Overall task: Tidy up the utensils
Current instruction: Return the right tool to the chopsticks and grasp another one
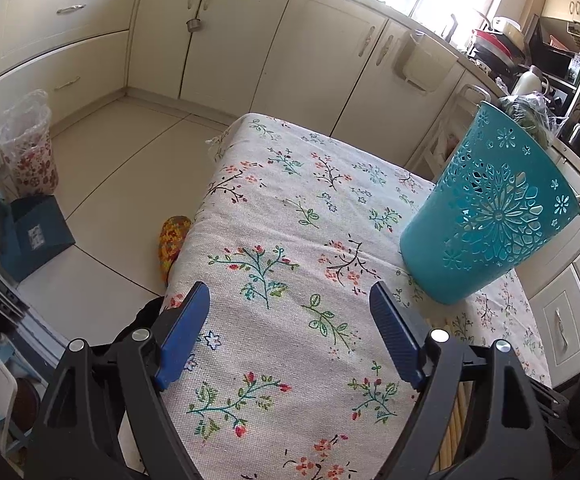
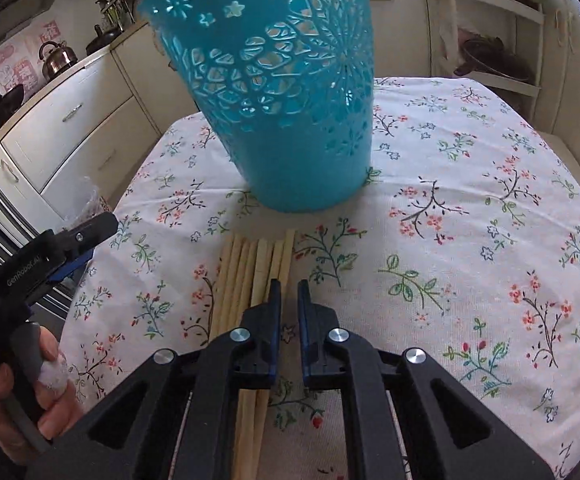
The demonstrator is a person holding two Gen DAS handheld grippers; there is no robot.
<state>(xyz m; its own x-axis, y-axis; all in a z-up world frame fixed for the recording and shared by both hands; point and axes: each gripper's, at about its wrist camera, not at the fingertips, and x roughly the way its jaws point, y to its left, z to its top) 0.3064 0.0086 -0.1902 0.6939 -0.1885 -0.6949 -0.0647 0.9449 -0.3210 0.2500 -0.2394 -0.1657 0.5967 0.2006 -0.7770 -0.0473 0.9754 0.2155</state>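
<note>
A teal perforated plastic basket [image 2: 285, 92] stands upright on the floral tablecloth [image 2: 450, 208]; it also shows at the right of the left wrist view [image 1: 490, 216]. Several wooden chopsticks [image 2: 253, 268] lie side by side on the cloth just in front of the basket, running toward me. My right gripper [image 2: 288, 292] hovers over their near part, jaws nearly closed with a narrow empty gap, holding nothing. My left gripper [image 1: 290, 300] is wide open and empty above the cloth, left of the basket; it also shows at the left edge of the right wrist view [image 2: 85, 236].
The table's left edge drops to a tiled floor with a knitted slipper [image 1: 171, 244], a blue box [image 1: 35, 236] and a bagged bin [image 1: 29, 148]. Kitchen cabinets [image 1: 217, 36] surround the table. A kettle [image 2: 57, 58] and a shelf rack [image 2: 494, 40] stand behind.
</note>
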